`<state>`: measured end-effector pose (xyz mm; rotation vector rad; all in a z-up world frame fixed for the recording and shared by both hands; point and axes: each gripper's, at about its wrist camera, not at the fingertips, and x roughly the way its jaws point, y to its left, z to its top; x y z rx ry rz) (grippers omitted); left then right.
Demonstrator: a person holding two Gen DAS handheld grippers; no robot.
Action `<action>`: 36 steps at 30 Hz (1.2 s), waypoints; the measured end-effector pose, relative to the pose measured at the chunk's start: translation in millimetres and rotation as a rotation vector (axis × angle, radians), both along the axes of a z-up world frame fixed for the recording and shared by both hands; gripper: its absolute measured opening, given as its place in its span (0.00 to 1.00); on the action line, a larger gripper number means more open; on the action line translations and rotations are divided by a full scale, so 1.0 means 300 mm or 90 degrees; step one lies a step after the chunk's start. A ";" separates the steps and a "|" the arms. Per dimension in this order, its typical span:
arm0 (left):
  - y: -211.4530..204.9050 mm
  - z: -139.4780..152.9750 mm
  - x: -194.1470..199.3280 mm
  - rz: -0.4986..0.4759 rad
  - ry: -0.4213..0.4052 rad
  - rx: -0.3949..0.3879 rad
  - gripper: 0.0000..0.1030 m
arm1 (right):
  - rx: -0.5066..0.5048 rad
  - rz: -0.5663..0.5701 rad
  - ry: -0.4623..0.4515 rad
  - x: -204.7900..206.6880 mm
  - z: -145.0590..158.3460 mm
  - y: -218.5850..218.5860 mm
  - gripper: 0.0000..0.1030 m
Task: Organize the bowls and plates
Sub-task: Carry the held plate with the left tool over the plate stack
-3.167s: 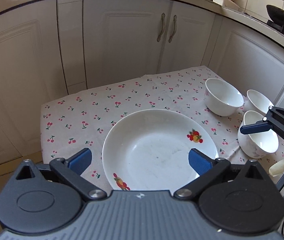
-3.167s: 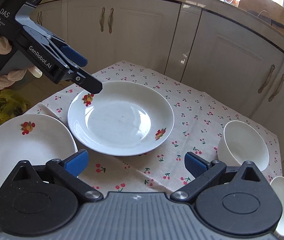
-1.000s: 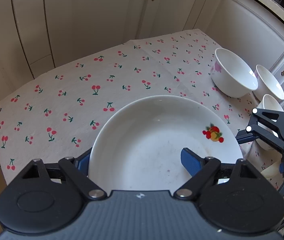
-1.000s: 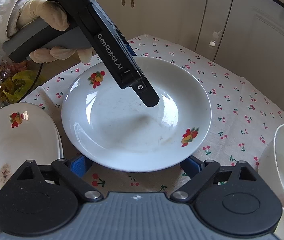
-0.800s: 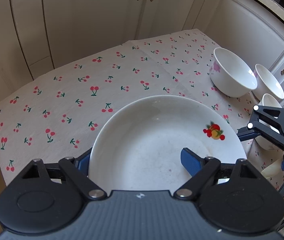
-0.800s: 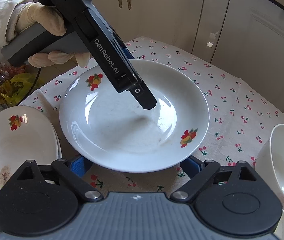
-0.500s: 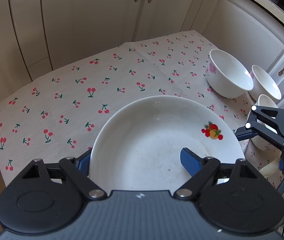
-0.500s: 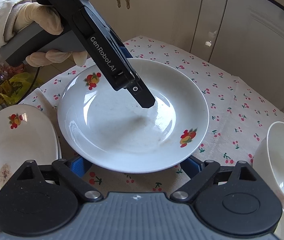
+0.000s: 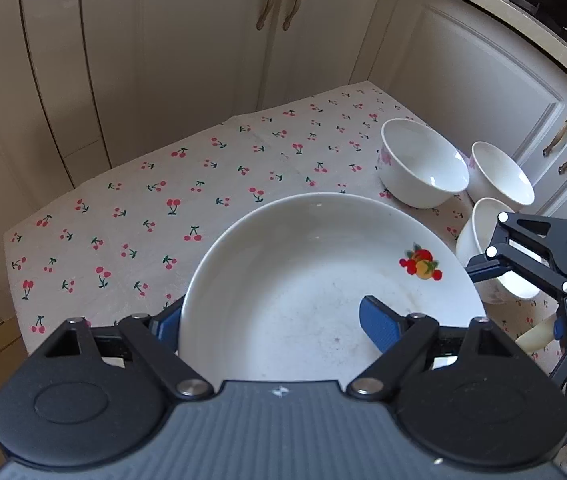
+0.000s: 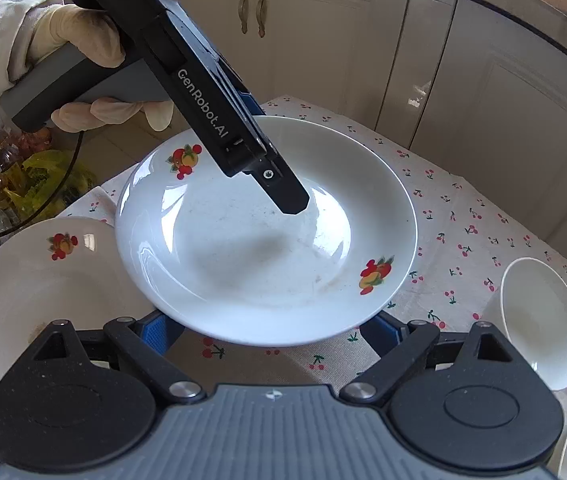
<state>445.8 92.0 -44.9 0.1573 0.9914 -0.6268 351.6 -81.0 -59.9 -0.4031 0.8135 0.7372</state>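
Note:
A white plate (image 9: 303, 280) with fruit decals hangs a little above the cherry tablecloth (image 9: 163, 208). My left gripper (image 9: 269, 316) is shut on its rim: the right pad (image 9: 379, 324) lies on the inner face and the left pad is tucked under the edge. In the right wrist view its upper finger (image 10: 283, 192) presses on the same plate (image 10: 243, 260). My right gripper (image 10: 267, 330) is open, with both pads beneath the near rim. Its finger (image 9: 491, 266) meets the plate's right edge in the left wrist view.
A stack of matching plates (image 10: 43, 280) lies at the left table edge, partly under the lifted one. Three white bowls (image 9: 423, 168) (image 9: 499, 176) (image 9: 479, 232) stand at the right corner. Cabinets close the back and right. A gloved hand (image 10: 75, 40) holds the left tool. Bags (image 10: 43, 176) sit on the floor left.
Both grippers have risen a little with the plate, and the cloth and bowls have dropped away beneath it. The holds on the plate look the same.

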 end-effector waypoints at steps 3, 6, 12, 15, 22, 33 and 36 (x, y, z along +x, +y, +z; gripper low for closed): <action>-0.002 0.032 -0.041 0.003 -0.007 0.002 0.85 | 0.001 0.004 -0.008 -0.035 0.025 -0.002 0.93; -0.004 0.060 -0.086 0.007 -0.015 0.003 0.85 | 0.005 0.007 -0.013 -0.076 0.051 -0.003 0.93; -0.001 0.104 -0.193 0.024 -0.026 0.001 0.85 | 0.015 0.016 -0.017 -0.163 0.085 -0.008 0.93; 0.007 0.116 -0.256 0.031 -0.029 0.001 0.85 | 0.019 0.022 -0.017 -0.202 0.091 -0.006 0.93; 0.016 0.114 -0.373 0.043 -0.025 0.000 0.85 | 0.021 0.032 -0.013 -0.306 0.086 0.001 0.93; 0.012 0.054 -0.503 0.040 -0.012 -0.009 0.85 | 0.022 0.022 0.013 -0.422 0.038 -0.012 0.93; 0.012 0.037 -0.523 0.041 -0.005 -0.015 0.85 | 0.021 0.020 0.018 -0.436 0.020 -0.013 0.93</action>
